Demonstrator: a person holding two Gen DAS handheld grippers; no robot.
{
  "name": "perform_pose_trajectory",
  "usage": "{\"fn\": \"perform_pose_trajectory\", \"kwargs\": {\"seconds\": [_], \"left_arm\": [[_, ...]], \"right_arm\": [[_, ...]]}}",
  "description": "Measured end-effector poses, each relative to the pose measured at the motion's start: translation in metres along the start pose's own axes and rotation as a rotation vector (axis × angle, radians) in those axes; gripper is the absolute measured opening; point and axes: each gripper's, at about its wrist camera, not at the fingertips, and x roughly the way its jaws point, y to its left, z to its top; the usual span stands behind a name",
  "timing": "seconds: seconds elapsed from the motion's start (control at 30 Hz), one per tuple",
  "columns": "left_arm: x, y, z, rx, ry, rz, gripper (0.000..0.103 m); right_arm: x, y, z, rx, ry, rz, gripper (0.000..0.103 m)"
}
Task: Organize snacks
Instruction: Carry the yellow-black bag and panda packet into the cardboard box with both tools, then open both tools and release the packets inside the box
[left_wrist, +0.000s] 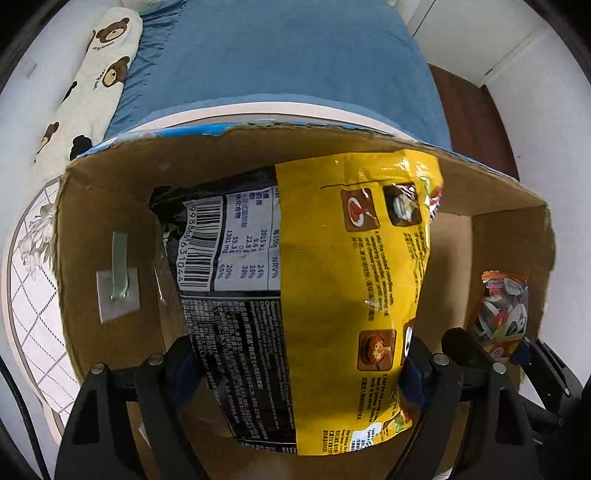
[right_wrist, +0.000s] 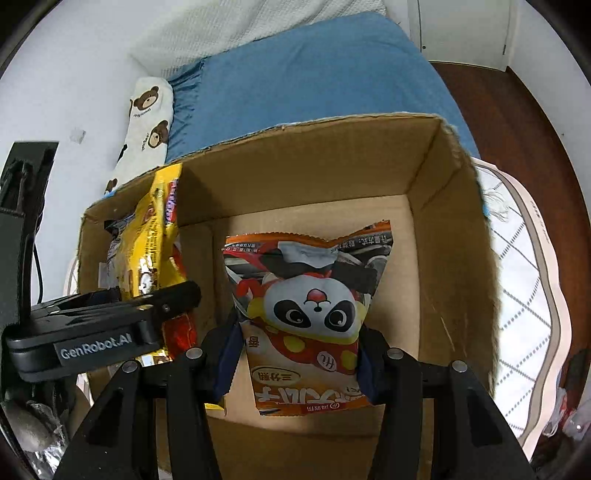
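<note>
The bed with its blue cover filled the far side, a bear-print pillow along its left edge against the white wall. Nearer, the open cardboard box stood on a white quilted mat, its torn top rim running just before the bed and its right wall rising close beside my right claw. Inside, bare cardboard floor showed between the two packets and toward the far wall; the right corner had the most free room.

My left claw was clamped on the yellow and black noodle packet, pads pressing both side edges, the packet hanging inside the box near its left wall. Its back carried a barcode, a nutrition table headed "NRV%" and cooking steps in English and Chinese; the small print was too blurred to read. In the right wrist view the left claw's body read "GenRobot.AI".

My right claw gripped the orange panda snack bag by its sides, over the box floor; its Chinese lettering appeared upside down, I think.
</note>
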Motion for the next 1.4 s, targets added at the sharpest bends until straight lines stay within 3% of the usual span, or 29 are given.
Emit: {"fn": "perform_pose_trajectory", "kwargs": {"seconds": [0.13,0.17,0.2,0.27,0.53,0.67,0.9,1.4], "left_arm": [[0.013,0.009,0.01,-0.024,0.024,-0.017,0.088],[0.018,0.014,0.013,-0.027,0.032,-0.023,0.093],[0.021,0.017,0.013,-0.033,0.038,-0.03,0.095],[0.021,0.02,0.014,-0.039,0.027,-0.033,0.096],[0.003,0.022,0.008,-0.031,-0.019,-0.022,0.096],[-0.019,0.026,-0.012,-0.038,-0.1,0.017,0.096],[-0.054,0.037,-0.05,-0.019,-0.244,0.071,0.096],[-0.128,0.023,-0.131,0.033,-0.401,0.073,0.096]], "right_arm": [[0.013,0.001,0.001,-0.021,0.015,0.01,0.057],[0.017,0.002,0.003,-0.029,0.021,0.008,0.064],[0.022,0.003,0.005,-0.042,0.033,0.0,0.081],[0.027,0.004,0.002,-0.054,0.039,-0.012,0.091],[0.029,0.002,0.003,-0.033,0.054,-0.046,0.091],[0.015,0.002,-0.006,-0.022,0.042,-0.07,0.091],[-0.023,0.007,-0.035,-0.05,-0.018,-0.116,0.091],[-0.122,0.019,-0.106,-0.09,-0.187,-0.132,0.091]]}}
